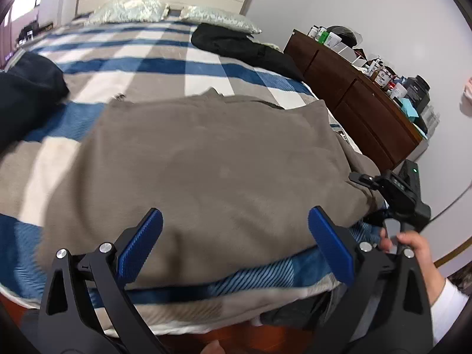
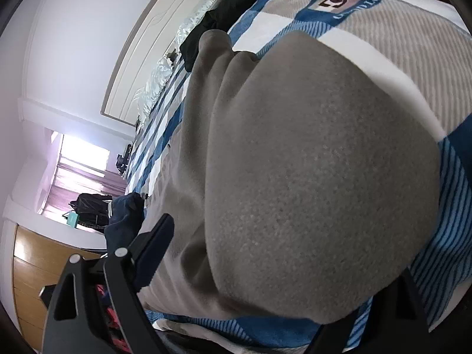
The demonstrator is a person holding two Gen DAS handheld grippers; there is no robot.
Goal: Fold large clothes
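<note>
Both grippers' fingers (image 1: 141, 244) spread wide over the taupe garment (image 1: 206, 171), gripping nothing

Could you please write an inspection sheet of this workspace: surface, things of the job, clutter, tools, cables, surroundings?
Surface: bed with blue, white and beige checked blanket.
Job's things: grey garment lies flat near the bed's front edge, partly folded.
Clutter: black clothing beside the pillows; dark navy clothing at the blanket's left side.
Tools: left tool open, above the garment, holding nothing; right tool at the garment's right edge, open.
Cables: thin line at the far right, cannot tell.
Surroundings: brown dresser crowded with bottles; white wall; window.
</note>
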